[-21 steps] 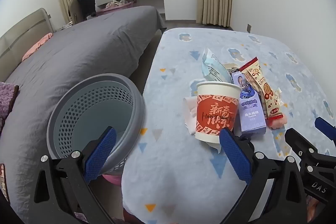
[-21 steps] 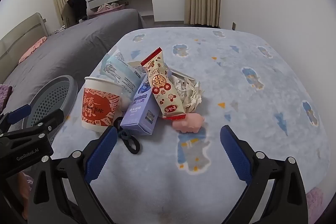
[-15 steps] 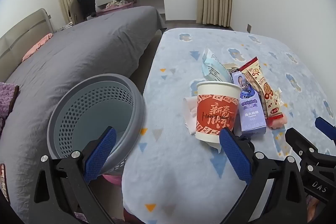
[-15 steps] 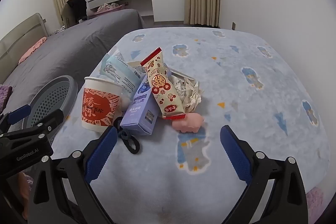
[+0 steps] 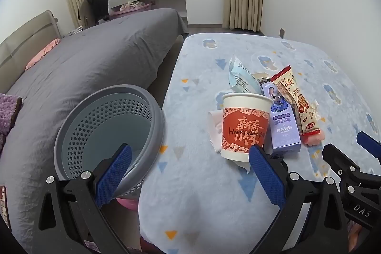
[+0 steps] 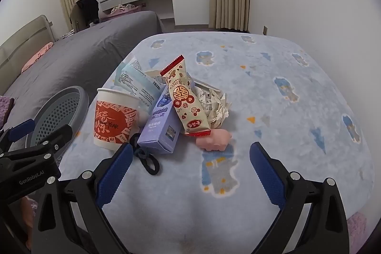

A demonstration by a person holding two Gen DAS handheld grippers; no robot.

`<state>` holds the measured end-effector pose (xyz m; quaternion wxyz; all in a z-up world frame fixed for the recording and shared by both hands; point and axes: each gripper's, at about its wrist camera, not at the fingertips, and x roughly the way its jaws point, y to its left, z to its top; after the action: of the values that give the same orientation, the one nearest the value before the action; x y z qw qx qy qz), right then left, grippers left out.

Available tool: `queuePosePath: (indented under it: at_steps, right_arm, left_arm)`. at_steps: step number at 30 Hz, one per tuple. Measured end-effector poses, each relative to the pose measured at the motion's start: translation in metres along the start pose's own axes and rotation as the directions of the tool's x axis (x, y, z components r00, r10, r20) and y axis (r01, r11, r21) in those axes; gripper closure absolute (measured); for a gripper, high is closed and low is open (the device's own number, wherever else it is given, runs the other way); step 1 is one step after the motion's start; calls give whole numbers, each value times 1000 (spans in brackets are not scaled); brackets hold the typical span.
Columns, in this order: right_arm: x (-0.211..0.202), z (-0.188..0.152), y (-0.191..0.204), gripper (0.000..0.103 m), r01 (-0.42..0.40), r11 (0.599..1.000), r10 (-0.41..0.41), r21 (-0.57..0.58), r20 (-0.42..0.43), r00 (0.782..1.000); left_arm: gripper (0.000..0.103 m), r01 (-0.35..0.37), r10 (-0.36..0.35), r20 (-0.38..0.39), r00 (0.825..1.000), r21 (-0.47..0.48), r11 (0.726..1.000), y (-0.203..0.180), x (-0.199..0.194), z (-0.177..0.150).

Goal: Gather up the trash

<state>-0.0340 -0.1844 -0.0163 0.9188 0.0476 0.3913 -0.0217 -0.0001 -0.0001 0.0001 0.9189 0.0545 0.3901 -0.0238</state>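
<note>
We list one paper cup (image 6: 114, 120), white with a red printed band, standing upright on the blue patterned bed cover (image 6: 273, 92); it serves as our landmark. Just right of the cup lies a lilac carton (image 6: 162, 125), its near end toward us. Across the carton's far edge leans a cream snack wrapper (image 6: 185, 101) with red ends. Behind the cup we note a pale blue pouch (image 6: 135, 80), tilted. Right of the wrapper, further from the cup, sits crumpled white paper (image 6: 218, 106). A pink pig figure (image 6: 214, 138) lies at the wrapper's near end. A dark hair tie (image 6: 148, 162) lies in front of the carton, near the cup's base. A white tissue (image 5: 214, 127) touches the cup on its left side. Left of the cup, past the bed's edge, stands a grey perforated basket (image 5: 152, 111), beside a grey bed (image 5: 95, 63). Our left gripper (image 5: 188, 173) hovers between basket and cup, jaws wide, holding nothing. Our right gripper (image 6: 189, 170) hovers in front of the pile, jaws wide, holding nothing.
</note>
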Motion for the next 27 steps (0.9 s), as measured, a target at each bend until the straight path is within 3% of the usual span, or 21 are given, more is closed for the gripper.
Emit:
queuePosePath:
  at_steps: [27]
  right_arm:
    - [-5,2,1,9,2,1000,-2,3,11,1000]
  left_arm:
    - [6,-2,2,1,1000,8,1000,-2,-3,-1]
